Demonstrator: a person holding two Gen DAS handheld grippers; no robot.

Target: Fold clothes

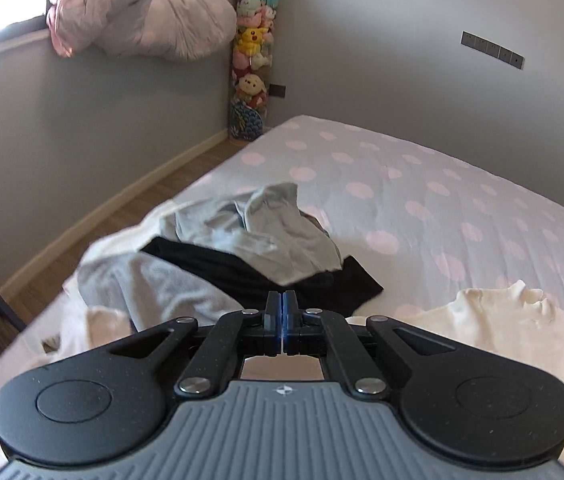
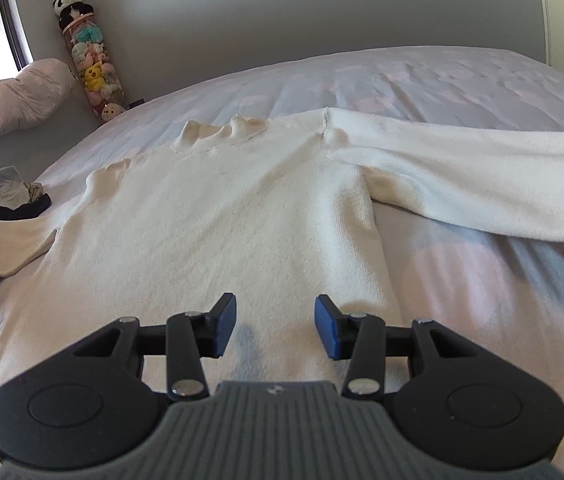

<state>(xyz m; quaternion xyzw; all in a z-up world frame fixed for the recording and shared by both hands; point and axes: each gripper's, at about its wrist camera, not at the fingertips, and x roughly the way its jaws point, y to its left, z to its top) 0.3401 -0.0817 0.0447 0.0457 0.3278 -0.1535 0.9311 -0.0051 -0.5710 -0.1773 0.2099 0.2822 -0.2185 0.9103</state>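
Sweater [image 2: 209, 216] flat on dotted bed [image 2: 462, 80], grey walls; left gripper [image 1: 284, 304] fingers together, empty; right gripper [image 2: 275, 322] fingers apart.

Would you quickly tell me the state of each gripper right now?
Left gripper: closed, holding nothing.
Right gripper: open, empty, above the cream sweater.

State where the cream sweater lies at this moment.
In the right wrist view the cream sweater lies spread flat on the polka-dot bed, collar toward the far wall, right of the pile of clothes.
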